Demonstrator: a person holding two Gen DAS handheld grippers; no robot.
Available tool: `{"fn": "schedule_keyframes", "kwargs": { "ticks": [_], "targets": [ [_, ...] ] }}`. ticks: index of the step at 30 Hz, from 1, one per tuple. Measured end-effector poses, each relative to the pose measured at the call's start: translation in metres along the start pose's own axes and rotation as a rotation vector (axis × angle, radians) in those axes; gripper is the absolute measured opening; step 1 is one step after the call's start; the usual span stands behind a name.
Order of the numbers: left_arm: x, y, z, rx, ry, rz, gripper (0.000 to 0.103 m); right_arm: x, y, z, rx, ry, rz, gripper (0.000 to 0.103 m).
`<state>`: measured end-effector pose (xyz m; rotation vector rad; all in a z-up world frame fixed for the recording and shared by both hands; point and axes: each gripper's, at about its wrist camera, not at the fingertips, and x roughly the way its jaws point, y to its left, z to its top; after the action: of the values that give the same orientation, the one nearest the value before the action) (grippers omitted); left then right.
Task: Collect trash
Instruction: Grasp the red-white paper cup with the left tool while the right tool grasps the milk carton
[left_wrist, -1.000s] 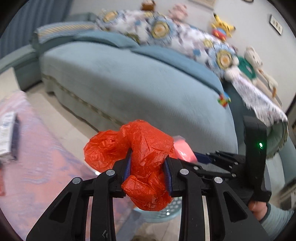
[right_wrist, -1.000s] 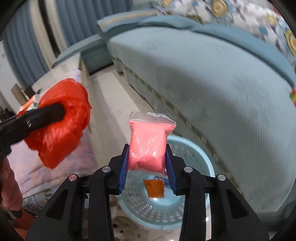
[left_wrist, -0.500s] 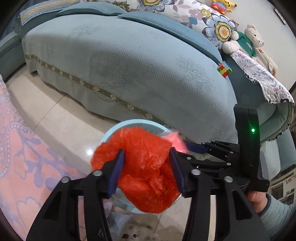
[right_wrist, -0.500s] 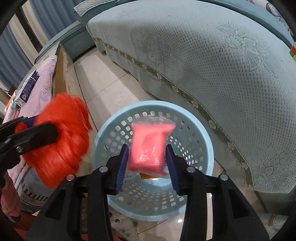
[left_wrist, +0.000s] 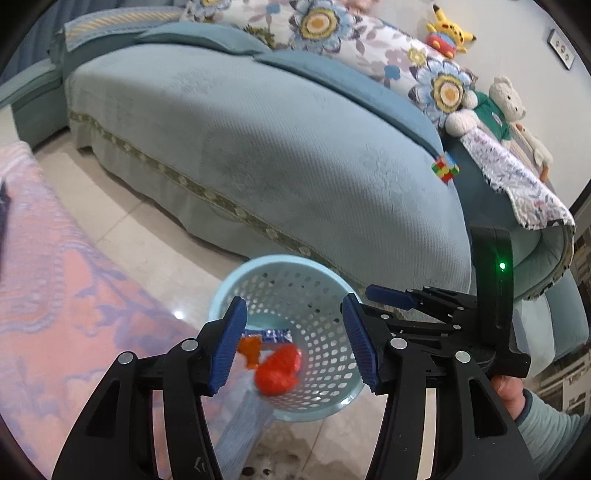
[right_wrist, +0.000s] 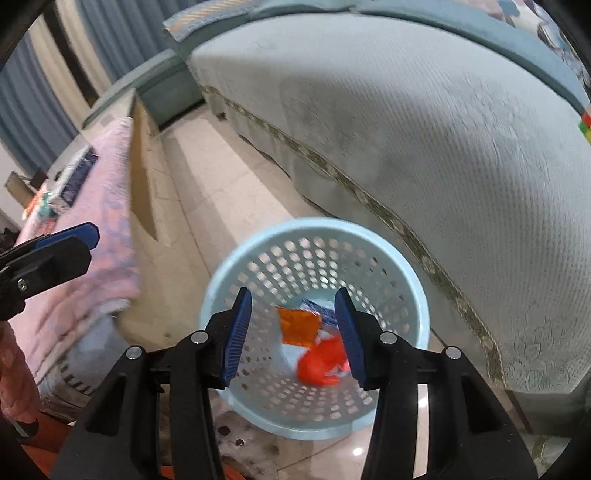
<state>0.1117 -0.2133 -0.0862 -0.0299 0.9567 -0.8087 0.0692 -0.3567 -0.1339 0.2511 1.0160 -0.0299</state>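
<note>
Trash that both tools were carrying a second ago now lies in the pale blue perforated basket (left_wrist: 334, 284) on the tiled floor by the sofa (left_wrist: 258, 147). From the left wrist view, the left gripper (left_wrist: 293, 343) stands released and empty above the rim, its ribbed blue pads spread wide; the crumpled red plastic bag (left_wrist: 277, 373) it had clamped sits at the bottom beside an orange wrapper (left_wrist: 248, 349), and the right gripper (left_wrist: 373, 295) pokes in alongside. From the right wrist view, the right gripper (right_wrist: 293, 334) is likewise spread and empty; its pink pouch is gone from the pads, presumably under the thin, glossy red bag (right_wrist: 321, 363), next to the flat orange wrapper (right_wrist: 297, 326). That round looks delivered; the cloth-covered table (right_wrist: 107, 221) may hold more litter.
</note>
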Motion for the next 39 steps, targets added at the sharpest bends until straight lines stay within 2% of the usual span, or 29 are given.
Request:
{"fn": "schedule_keyframes", "kwargs": {
  "ticks": [8,15,17,25,31,34,36,39],
  "targets": [
    [-0.091,0.034,0.000,-0.056,-0.158,0.103,0.052,-0.037,0.068,0.025,-0.131,-0.126,0.098,0.043],
    [-0.186,0.111,-0.017,-0.200,-0.327,0.283,0.056,-0.048,0.159,0.061,-0.236,-0.208,0.204,0.044],
    [-0.208,0.134,-0.025,-0.253,-0.359,0.324,0.056,-0.044,0.188,0.068,-0.258,-0.222,0.233,0.046],
    [-0.286,0.227,-0.077,-0.478,-0.472,0.473,0.056,-0.008,0.281,0.087,-0.305,-0.246,0.249,0.047],
    [-0.325,0.281,-0.114,-0.600,-0.507,0.580,0.056,0.035,0.327,0.102,-0.290,-0.200,0.233,0.049],
    [-0.345,0.307,-0.129,-0.659,-0.518,0.656,0.064,0.060,0.352,0.113,-0.301,-0.149,0.219,0.051],
    [-0.359,0.324,-0.142,-0.711,-0.535,0.708,0.079,0.073,0.365,0.119,-0.328,-0.130,0.196,0.054],
    [-0.374,0.348,-0.156,-0.770,-0.547,0.762,0.083,0.083,0.379,0.126,-0.331,-0.151,0.156,0.062]
  ]
}}
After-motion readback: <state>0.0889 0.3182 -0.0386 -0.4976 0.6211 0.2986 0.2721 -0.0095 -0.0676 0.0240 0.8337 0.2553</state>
